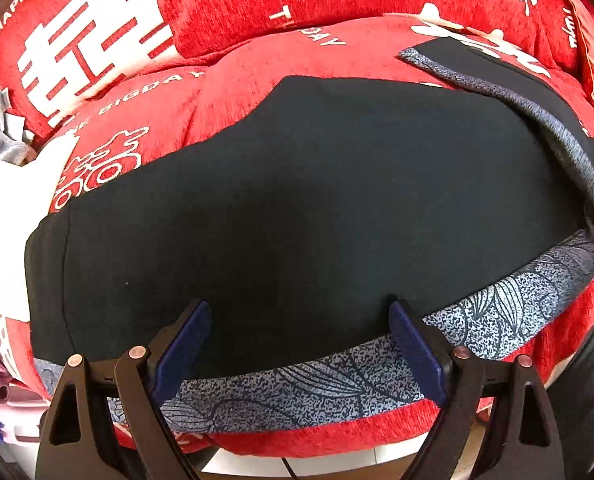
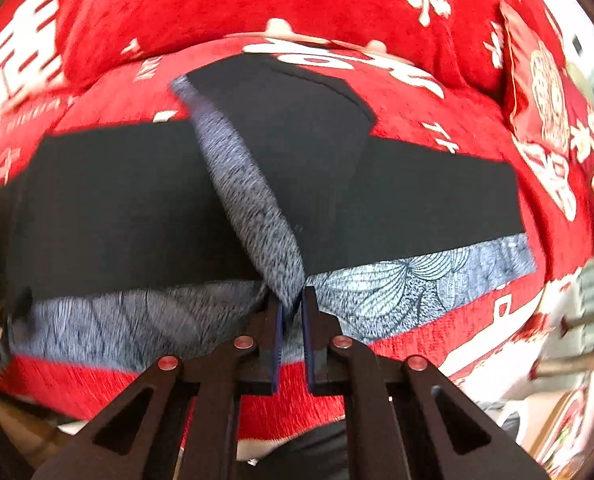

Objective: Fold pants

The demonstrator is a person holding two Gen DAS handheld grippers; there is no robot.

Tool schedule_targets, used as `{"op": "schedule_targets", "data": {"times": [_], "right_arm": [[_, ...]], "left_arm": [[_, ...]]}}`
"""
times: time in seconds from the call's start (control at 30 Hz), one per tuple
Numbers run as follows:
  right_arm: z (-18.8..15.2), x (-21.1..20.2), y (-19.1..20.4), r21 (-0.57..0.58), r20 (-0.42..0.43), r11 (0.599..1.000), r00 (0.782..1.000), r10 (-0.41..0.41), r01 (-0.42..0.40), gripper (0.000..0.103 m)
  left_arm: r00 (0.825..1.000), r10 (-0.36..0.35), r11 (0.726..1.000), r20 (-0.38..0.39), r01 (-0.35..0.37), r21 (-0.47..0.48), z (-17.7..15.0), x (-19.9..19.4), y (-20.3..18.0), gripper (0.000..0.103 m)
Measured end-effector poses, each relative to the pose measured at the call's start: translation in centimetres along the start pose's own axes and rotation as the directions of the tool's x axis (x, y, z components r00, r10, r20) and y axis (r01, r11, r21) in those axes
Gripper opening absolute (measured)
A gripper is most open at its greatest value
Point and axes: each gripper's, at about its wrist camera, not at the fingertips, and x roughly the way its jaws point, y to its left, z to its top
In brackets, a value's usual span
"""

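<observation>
The right hand-held gripper (image 2: 293,308) is clenched on a raised fold of the pants' (image 2: 137,200) speckled grey-blue band (image 2: 253,200), which rises from its tips as a ridge. The left hand-held gripper (image 1: 299,320) stands released, its ribbed blue pads (image 1: 185,336) apart over the black cloth just above the leaf-printed band. The pants lie flat across a plush red cushion (image 1: 237,12) with white characters.
</observation>
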Motion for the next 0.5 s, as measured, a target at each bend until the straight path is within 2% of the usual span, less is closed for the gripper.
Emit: {"op": "schedule_targets", "data": {"times": [0.03,0.1,0.17,0.2,0.27,0.37,0.4,0.43,0.5], "right_arm": [[0.1,-0.4,0.2,-0.015,0.008,1.0,1.0,-0.005,0.005,0.018],[0.6,-1.8,0.8,-0.056,0.064,0.998,0.998,-0.03,0.034,0.035],[1.8,-3.2,1.4,-0.096,0.14,0.994,0.989,-0.038,0.052,0.083],[2.7,-3.6,1.8,-0.117,0.18,0.992,0.983,-0.03,0.051,0.085],[5.1,-3.1,2.5,-0.151,0.186,0.987,0.982,-0.022,0.051,0.085],[9.3,0.0,3.8,-0.203,0.088,0.979,0.996,0.011,0.007,0.085],[10.9,1.5,4.3,-0.224,0.04,0.974,0.998,0.049,-0.039,0.085],[11.8,2.4,4.5,-0.233,0.014,0.97,0.997,0.072,-0.067,0.085],[12.9,4.5,4.8,-0.249,-0.062,0.962,0.993,0.102,-0.114,0.085]], "left_arm": [[1.0,-0.015,1.0,-0.011,0.015,-0.015,0.0,-0.1,0.4,0.092],[0.998,-0.045,0.998,-0.035,0.043,-0.048,0.0,-0.2,0.9,0.092],[0.997,-0.063,0.996,-0.048,0.06,-0.071,-0.1,-0.1,1.3,0.092],[0.997,-0.061,0.996,-0.05,0.057,-0.073,-0.2,-0.1,1.2,0.092],[0.998,-0.05,0.997,-0.046,0.047,-0.065,-0.4,0.1,1.1,0.092],[0.997,-0.055,0.997,-0.053,0.051,-0.065,-0.5,0.2,1.1,0.092],[0.996,-0.065,0.996,-0.061,0.06,-0.072,-0.5,0.3,1.3,0.094],[0.995,-0.068,0.995,-0.07,0.062,-0.082,-0.3,0.5,1.5,0.098],[0.992,-0.089,0.991,-0.087,0.079,-0.109,-0.2,0.8,2.0,0.099]]}}
